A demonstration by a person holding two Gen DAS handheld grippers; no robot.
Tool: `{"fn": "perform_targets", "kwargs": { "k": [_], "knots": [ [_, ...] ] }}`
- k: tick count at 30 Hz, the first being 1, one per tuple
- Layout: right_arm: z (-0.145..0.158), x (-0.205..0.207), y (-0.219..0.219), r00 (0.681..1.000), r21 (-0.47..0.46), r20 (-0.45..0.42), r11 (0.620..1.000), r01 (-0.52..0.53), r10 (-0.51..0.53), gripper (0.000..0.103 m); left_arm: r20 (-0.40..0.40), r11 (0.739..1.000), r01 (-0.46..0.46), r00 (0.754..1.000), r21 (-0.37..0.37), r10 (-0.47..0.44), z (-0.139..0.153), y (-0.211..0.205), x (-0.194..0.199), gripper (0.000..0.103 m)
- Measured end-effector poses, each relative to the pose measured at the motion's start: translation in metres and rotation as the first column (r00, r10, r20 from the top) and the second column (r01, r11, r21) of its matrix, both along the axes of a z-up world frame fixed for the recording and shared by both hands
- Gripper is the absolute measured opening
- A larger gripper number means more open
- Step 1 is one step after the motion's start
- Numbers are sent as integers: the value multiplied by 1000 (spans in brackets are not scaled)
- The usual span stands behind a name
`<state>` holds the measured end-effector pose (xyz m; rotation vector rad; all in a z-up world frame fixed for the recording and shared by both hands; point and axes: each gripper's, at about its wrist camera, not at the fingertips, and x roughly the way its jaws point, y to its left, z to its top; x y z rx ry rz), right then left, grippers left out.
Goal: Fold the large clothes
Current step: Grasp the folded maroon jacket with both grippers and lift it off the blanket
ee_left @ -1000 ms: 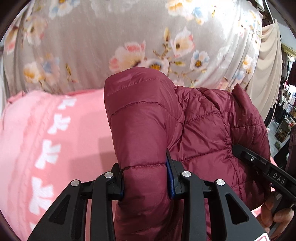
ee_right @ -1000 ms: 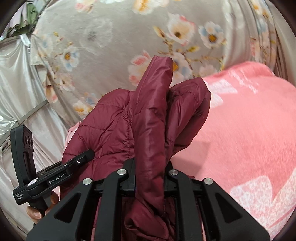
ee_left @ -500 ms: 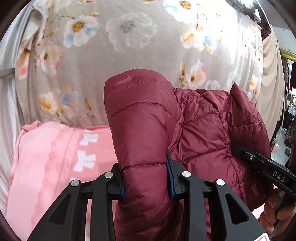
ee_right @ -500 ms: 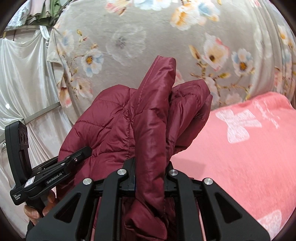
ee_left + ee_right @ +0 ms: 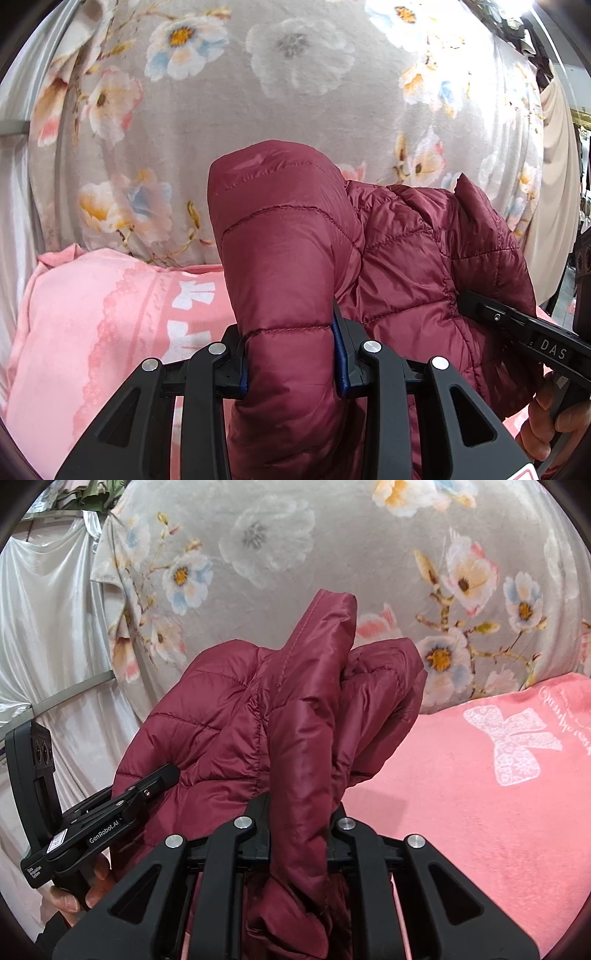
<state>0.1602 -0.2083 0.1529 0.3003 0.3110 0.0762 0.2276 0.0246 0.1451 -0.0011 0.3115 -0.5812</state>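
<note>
A maroon quilted puffer jacket (image 5: 406, 266) hangs bunched between my two grippers, held up above a pink blanket (image 5: 92, 314). My left gripper (image 5: 290, 363) is shut on a thick padded fold of the jacket. My right gripper (image 5: 299, 830) is shut on another fold of the jacket (image 5: 229, 716), with a thin edge sticking up past the fingers. The right gripper's body also shows at the right of the left wrist view (image 5: 517, 332). The left gripper's body shows at the left of the right wrist view (image 5: 110, 812).
The pink blanket (image 5: 480, 794) with white bow patterns covers the surface below. A grey floral cloth (image 5: 295, 92) hangs behind it. A shiny white curtain (image 5: 48, 627) hangs at the left, and beige cloth (image 5: 554, 184) at the right.
Both grippers have lifted the jacket higher. More of the floral cloth fills the views and the pink blanket has dropped lower. The grips have not changed.
</note>
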Motion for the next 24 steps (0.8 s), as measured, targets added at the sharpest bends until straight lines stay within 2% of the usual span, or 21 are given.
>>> {"fn": "perform_targets", "kwargs": {
  "k": [13, 24],
  "knots": [
    [-62, 75, -3, 993, -18, -120, 1000, -3, 1, 12, -99, 1000, -9, 995, 26, 11, -71, -12, 77, 30],
    [-118, 115, -15, 971, -5, -238, 1000, 13, -13, 14, -176, 997, -25, 984, 78, 39, -128, -25, 115, 31]
  ]
}}
